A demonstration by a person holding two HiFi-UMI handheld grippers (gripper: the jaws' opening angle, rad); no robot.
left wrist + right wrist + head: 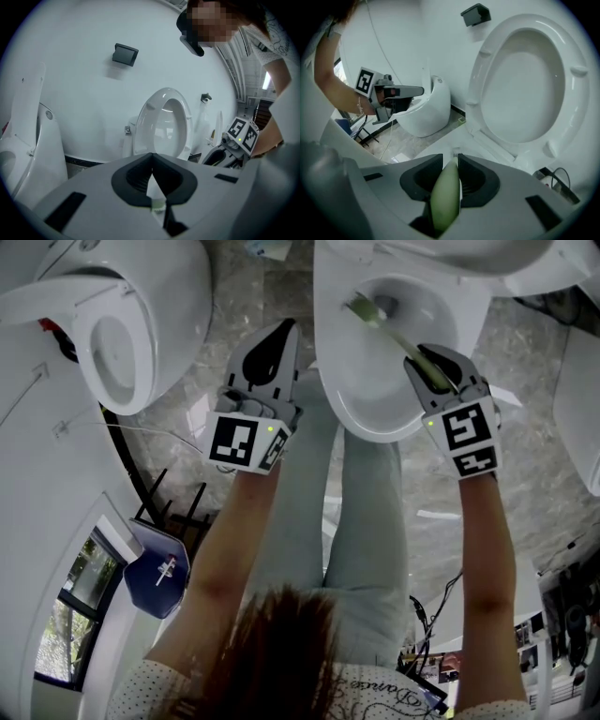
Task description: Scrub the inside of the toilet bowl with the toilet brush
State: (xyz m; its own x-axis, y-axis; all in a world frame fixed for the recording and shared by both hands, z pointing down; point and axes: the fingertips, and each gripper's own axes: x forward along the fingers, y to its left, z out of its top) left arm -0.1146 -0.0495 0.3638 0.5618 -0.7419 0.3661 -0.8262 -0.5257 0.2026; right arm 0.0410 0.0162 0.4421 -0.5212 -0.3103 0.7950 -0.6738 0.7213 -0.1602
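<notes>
Two grippers in the head view. The right gripper (pixel 433 367) is clamped on the pale green handle of the toilet brush (pixel 389 331). The handle slants up and left from the jaws, and the brush head sits inside the toilet bowl (pixel 339 381), low against its white inner wall.

In the right gripper view, the green handle (pixel 446 197) fills the gap between the dark pads (pixel 476 180) of the right gripper (pixel 451 164), pressed on both sides. The raised toilet seat (pixel 487 61) stands above and to the right of it.

The left gripper (pixel 279 338) hangs just beside the bowl's left rim, over the grey stone floor (pixel 525 362), between that bowl and a second toilet (pixel 122 334) at upper left. It touches neither. In the left gripper view, the jaws of the left gripper (pixel 152 161) are drawn together with their tips meeting and only a thin sliver open below. Nothing is held between them.
</notes>
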